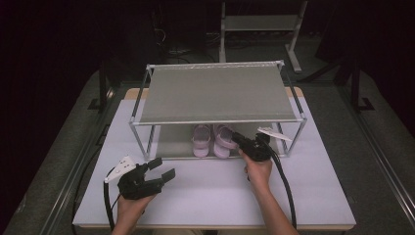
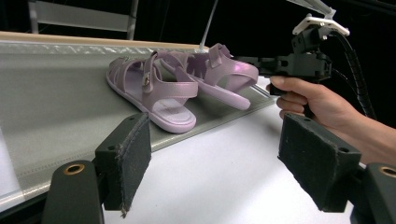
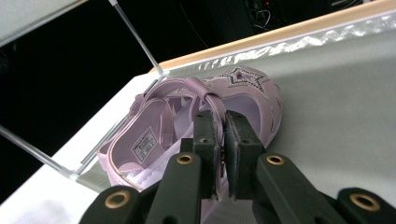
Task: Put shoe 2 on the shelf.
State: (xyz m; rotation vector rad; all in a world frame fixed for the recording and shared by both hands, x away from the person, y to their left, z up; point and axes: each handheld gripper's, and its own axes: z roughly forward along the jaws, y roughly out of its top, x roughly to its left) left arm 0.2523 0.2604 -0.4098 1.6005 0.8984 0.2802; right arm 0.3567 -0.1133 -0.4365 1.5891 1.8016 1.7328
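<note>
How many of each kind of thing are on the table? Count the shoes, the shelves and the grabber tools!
Purple sandals: 2, one and the other
Shoe rack: 1
Grippers: 2, the left gripper and the right gripper
Total: 5

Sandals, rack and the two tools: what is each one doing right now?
Right sandal: on the rack's lower shelf, pinched by the right tool.
Left sandal: flat beside it, untouched.
Right tool: shut on a strap.
Left tool: open, empty.
Rack: upright, top shelf bare.
</note>
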